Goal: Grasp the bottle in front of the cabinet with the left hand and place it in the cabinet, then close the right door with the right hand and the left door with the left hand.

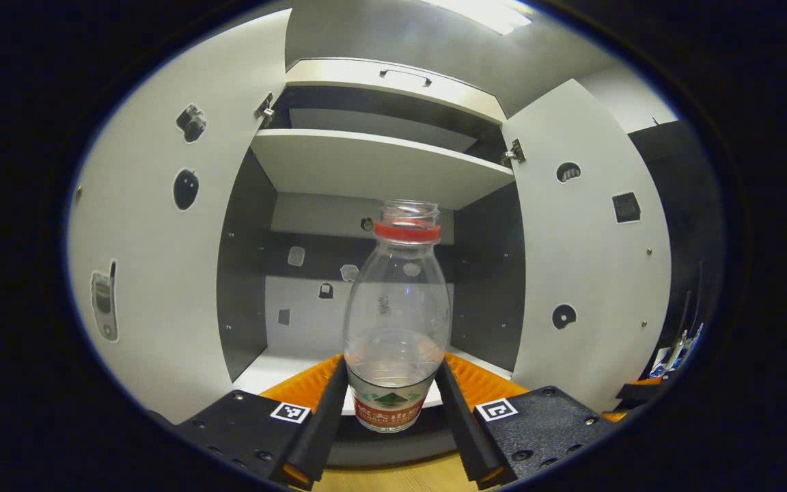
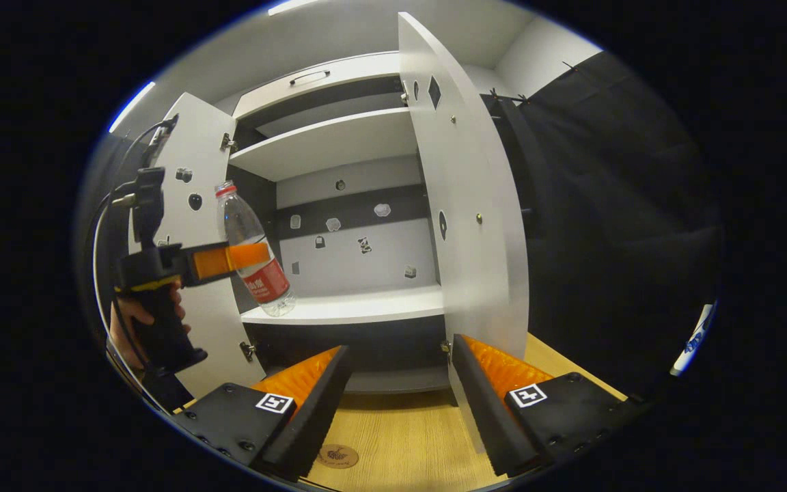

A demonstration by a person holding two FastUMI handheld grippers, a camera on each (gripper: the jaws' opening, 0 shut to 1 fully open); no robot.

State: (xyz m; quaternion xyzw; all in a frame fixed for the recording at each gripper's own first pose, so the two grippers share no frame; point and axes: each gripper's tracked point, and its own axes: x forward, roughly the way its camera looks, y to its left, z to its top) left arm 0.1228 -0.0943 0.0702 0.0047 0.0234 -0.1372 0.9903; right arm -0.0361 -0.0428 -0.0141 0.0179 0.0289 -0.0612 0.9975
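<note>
Cabinet doors wide — left gripper clamps bottle, seemingly above shelf edge; right gripper apart.

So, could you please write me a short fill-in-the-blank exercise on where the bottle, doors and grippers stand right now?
1. The left hand-held gripper is shut on the ____.
2. The bottle has no ____ on its neck.
3. Both cabinet doors, left door and right door, stand ____.
4. The right hand-held gripper is open and holds ____.

Missing words: bottle; cap; open; nothing
</note>
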